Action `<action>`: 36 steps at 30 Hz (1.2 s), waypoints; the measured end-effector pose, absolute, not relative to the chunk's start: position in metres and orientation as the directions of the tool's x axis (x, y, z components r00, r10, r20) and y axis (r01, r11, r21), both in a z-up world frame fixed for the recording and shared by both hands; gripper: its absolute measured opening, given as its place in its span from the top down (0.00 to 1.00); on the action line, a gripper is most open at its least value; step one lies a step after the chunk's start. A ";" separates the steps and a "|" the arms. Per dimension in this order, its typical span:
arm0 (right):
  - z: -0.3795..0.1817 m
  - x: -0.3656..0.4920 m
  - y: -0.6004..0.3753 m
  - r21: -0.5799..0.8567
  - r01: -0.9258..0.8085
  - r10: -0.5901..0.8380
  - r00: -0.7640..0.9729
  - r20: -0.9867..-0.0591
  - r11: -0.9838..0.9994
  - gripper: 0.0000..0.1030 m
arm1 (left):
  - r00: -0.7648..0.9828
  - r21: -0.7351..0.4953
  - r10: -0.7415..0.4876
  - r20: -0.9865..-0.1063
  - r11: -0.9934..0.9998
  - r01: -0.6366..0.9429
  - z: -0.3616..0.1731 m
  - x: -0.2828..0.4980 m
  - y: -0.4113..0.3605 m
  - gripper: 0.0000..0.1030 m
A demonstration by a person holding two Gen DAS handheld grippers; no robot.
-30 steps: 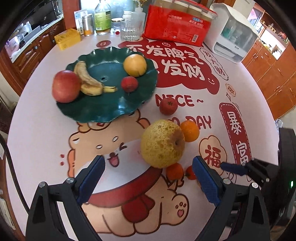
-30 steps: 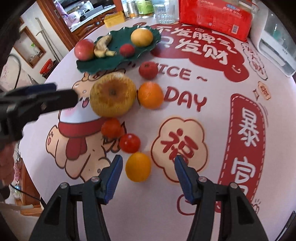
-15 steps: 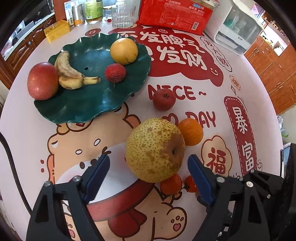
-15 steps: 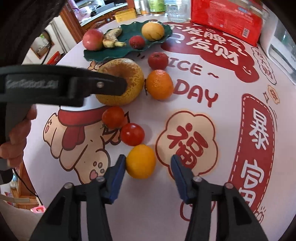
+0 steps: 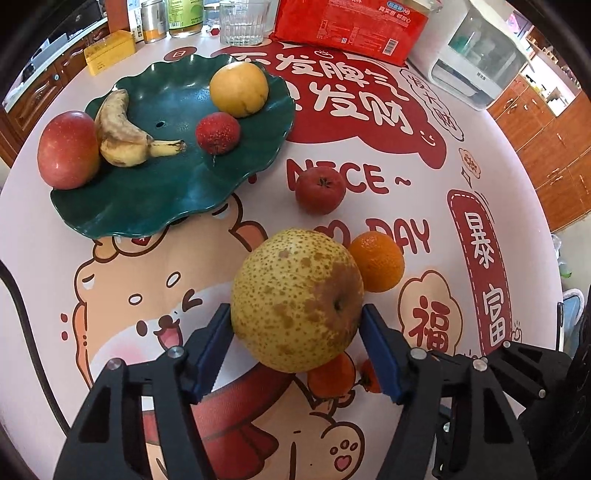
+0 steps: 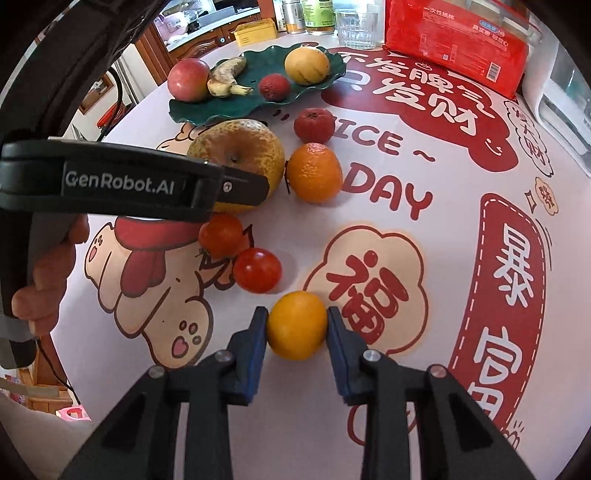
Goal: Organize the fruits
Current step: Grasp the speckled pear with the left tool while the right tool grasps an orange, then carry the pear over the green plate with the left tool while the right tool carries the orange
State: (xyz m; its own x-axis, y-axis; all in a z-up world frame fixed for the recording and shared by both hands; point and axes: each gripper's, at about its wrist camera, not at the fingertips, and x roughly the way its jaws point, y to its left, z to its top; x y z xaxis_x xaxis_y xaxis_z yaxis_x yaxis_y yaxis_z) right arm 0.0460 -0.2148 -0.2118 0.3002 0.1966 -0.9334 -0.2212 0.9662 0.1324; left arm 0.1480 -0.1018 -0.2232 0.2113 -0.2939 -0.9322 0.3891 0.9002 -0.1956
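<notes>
My left gripper point(image 5: 295, 332) is shut on a big speckled yellow pear point(image 5: 295, 301), its blue pads touching both sides; the pear also shows in the right wrist view point(image 6: 240, 147). My right gripper point(image 6: 297, 326) is shut on a small yellow-orange fruit point(image 6: 297, 325) on the tablecloth. A green leaf-shaped plate point(image 5: 177, 184) at the back left holds a red apple point(image 5: 68, 149), a banana point(image 5: 125, 136), a red lychee point(image 5: 218, 133) and a yellow orange point(image 5: 238, 88).
Loose on the cloth lie a small red fruit point(image 5: 320, 190), a tangerine point(image 5: 378, 260) and two cherry tomatoes point(image 6: 221, 236) point(image 6: 257, 270). At the back stand a glass point(image 5: 242, 16), a red package point(image 5: 347, 26), a yellow box point(image 5: 109, 51) and a white appliance point(image 5: 476, 55).
Both grippers moved forward and closed: the left one around the pear, the right one around the small yellow-orange fruit.
</notes>
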 end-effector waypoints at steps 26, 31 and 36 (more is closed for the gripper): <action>-0.118 0.081 -0.228 0.159 -0.191 0.231 0.456 -0.859 0.969 0.70 | 0.376 -0.140 -0.299 -0.877 0.908 0.395 -0.134 0.135 -0.062 0.36; -0.061 0.119 -0.224 0.178 -0.214 0.267 0.530 -0.805 0.960 0.70 | 0.438 -0.102 -0.291 -0.851 0.908 0.406 -0.088 0.151 -0.051 0.36; -0.013 0.163 -0.217 0.188 -0.231 0.289 0.571 -0.769 0.955 0.70 | 0.486 -0.046 -0.258 -0.835 0.914 0.404 -0.051 0.179 -0.042 0.36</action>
